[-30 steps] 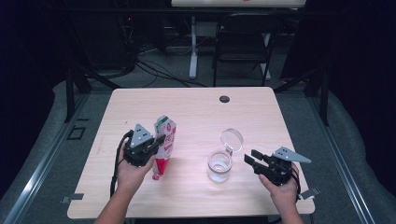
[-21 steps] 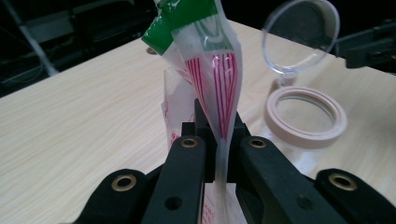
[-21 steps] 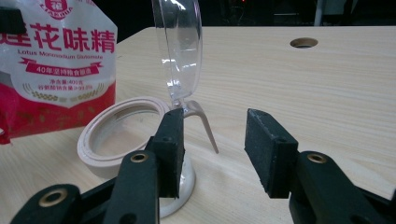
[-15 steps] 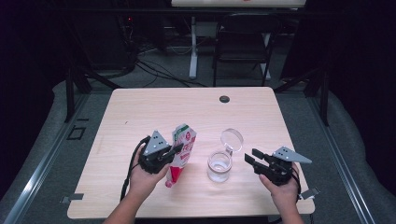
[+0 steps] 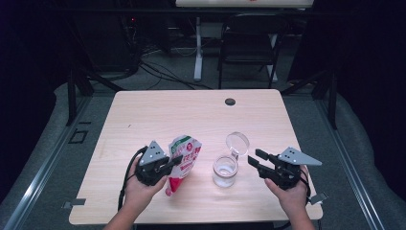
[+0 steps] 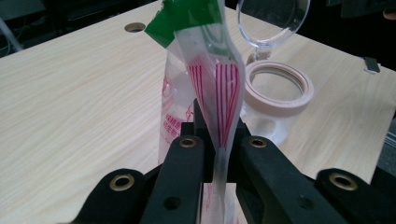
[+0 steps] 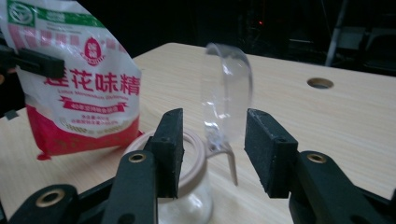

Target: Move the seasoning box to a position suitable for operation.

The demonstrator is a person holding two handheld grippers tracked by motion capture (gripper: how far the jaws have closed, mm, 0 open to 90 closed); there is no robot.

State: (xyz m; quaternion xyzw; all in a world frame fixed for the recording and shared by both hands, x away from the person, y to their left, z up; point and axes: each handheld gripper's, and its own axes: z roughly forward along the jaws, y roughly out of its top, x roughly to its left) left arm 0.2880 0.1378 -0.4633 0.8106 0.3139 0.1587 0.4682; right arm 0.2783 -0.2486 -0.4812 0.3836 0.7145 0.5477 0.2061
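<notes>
Red-and-white, with a green top band, the pouch (image 5: 183,160) is hanging clamped in the left gripper (image 5: 174,161), whose jaws are pressing flat on one edge of it. In the left gripper view the pouch (image 6: 219,93) is running thin between the two black jaws, edge-on. It is sitting over the near left part of the table (image 5: 158,115), tilted, with its lower end close to the wood.

Just right of it the jar (image 5: 225,170) is standing upright on the table, its hinged clear lid (image 5: 237,143) swung up and open behind the mouth. A pale ring is lining the jar's mouth (image 6: 279,84).

The right gripper (image 5: 253,159) is hovering near the jar on its right side, jaws standing wide apart and holding nothing. In the right gripper view the lid (image 7: 226,95) is showing between the two jaws, farther off, with the jar (image 7: 184,186) low at the left jaw and the pouch (image 7: 77,88) beyond it.

A hand (image 5: 139,191) is holding the left gripper; another hand (image 5: 289,194) is holding the right.
</notes>
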